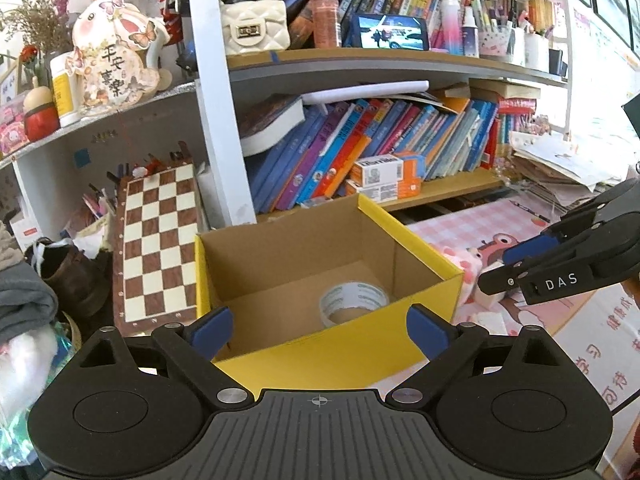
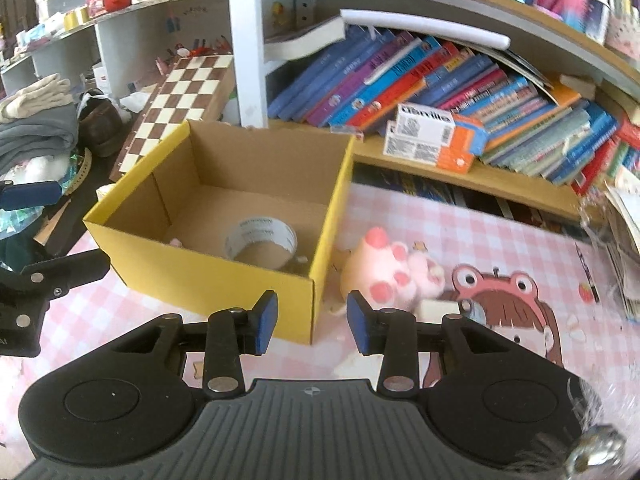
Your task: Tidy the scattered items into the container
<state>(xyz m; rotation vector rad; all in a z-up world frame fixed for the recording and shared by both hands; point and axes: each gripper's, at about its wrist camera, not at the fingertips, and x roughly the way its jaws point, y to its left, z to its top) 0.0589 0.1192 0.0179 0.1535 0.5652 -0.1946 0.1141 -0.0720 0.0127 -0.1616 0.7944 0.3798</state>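
Note:
A yellow cardboard box point(image 1: 416, 240) point(image 2: 132, 216) stands open on the pink checked mat. A roll of white tape point(image 1: 354, 302) point(image 2: 261, 240) lies inside it, with a small pink item point(image 2: 175, 243) beside it. A pink plush paw toy point(image 2: 390, 272) and a small white block point(image 2: 438, 309) lie on the mat right of the box. My left gripper point(image 1: 320, 330) is open and empty over the box's near wall. My right gripper point(image 2: 312, 322) is open and empty at the box's right front corner, near the plush toy. The right gripper also shows in the left wrist view point(image 1: 516, 272).
Shelves of books point(image 1: 360, 148) point(image 2: 440, 80) rise behind the box. A chessboard point(image 1: 160, 240) point(image 2: 180, 96) leans at the left, beside folded clothes point(image 2: 36, 120) and a brown shoe point(image 1: 72, 276). Stacked papers point(image 1: 560, 160) lie at the right.

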